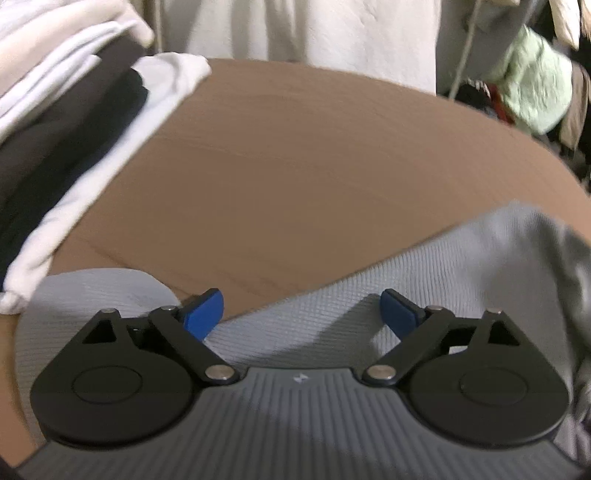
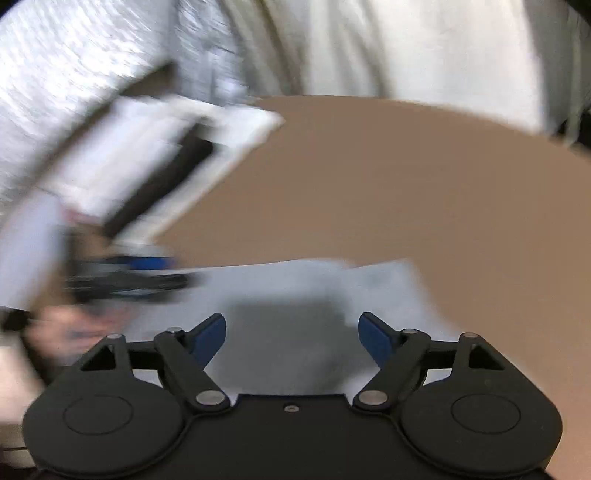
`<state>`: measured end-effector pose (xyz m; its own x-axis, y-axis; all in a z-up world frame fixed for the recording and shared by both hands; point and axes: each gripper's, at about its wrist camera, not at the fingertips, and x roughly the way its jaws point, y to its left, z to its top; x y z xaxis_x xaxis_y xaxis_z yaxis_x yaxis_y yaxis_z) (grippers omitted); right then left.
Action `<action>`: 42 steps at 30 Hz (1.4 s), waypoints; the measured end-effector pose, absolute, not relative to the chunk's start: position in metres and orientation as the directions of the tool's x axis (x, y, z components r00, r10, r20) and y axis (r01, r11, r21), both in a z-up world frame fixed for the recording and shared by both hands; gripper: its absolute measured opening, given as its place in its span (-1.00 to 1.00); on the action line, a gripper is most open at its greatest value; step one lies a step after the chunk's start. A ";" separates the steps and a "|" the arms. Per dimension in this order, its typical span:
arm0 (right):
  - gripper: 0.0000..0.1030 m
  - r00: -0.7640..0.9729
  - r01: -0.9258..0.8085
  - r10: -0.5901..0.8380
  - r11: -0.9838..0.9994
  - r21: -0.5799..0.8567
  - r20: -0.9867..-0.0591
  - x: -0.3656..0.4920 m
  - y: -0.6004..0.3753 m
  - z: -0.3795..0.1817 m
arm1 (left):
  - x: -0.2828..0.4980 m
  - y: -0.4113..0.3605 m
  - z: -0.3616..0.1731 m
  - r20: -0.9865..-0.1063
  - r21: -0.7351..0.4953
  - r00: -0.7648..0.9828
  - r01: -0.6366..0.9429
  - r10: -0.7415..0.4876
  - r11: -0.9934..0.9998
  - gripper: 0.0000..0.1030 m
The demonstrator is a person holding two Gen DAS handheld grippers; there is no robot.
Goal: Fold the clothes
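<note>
A pale grey waffle-knit garment (image 1: 424, 266) lies on the brown table (image 1: 295, 155), spread under both grippers. My left gripper (image 1: 302, 314) is open just above the cloth's edge, nothing between its blue pads (image 1: 205, 314). In the right wrist view the same garment (image 2: 295, 295) looks blurred; my right gripper (image 2: 291, 338) hangs open over it. The left gripper (image 2: 122, 275) shows as a blur at the left of that view, with a hand (image 2: 70, 332) below it.
A stack of folded white, grey and dark clothes (image 1: 66, 122) stands at the table's left side, seen again as the folded stack (image 2: 147, 155). White cloth (image 1: 332, 33) hangs behind the table. A heap of mixed garments (image 1: 535, 81) sits at the far right.
</note>
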<state>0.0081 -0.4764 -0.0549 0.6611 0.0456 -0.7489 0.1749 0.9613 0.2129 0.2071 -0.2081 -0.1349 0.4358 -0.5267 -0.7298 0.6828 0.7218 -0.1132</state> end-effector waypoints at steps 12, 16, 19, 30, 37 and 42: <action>-0.74 0.526 0.001 0.203 0.971 0.239 -0.826 -0.029 -0.446 -0.108 | 0.151 -0.188 -0.086 -0.721 -0.089 0.369 0.790 -0.586 0.607 -0.91; -0.74 0.405 -0.041 0.282 0.956 0.291 -0.870 -0.079 -0.437 -0.124 | 0.126 -0.160 -0.090 -0.760 -0.219 0.228 0.792 -0.609 0.570 -0.91; -0.70 0.406 0.018 0.276 0.951 0.309 -0.871 -0.092 -0.447 -0.124 | 0.116 -0.162 -0.107 -0.812 -0.235 0.159 0.792 -0.562 0.564 -0.91; 0.27 0.689 0.415 0.175 0.700 0.582 -0.703 -0.127 -0.547 -0.100 | 0.132 -0.204 -0.055 -0.688 -0.178 0.279 0.829 -0.670 0.529 0.10; 0.40 0.613 0.653 0.187 0.426 0.626 -0.767 -0.124 -0.574 -0.157 | 0.183 -0.276 -0.094 -0.771 -0.302 0.147 0.771 -0.619 0.560 0.20; 0.41 0.655 0.605 0.146 0.486 0.631 -0.741 -0.093 -0.562 -0.166 | 0.192 -0.318 -0.124 -0.792 -0.348 0.051 0.781 -0.608 0.519 0.20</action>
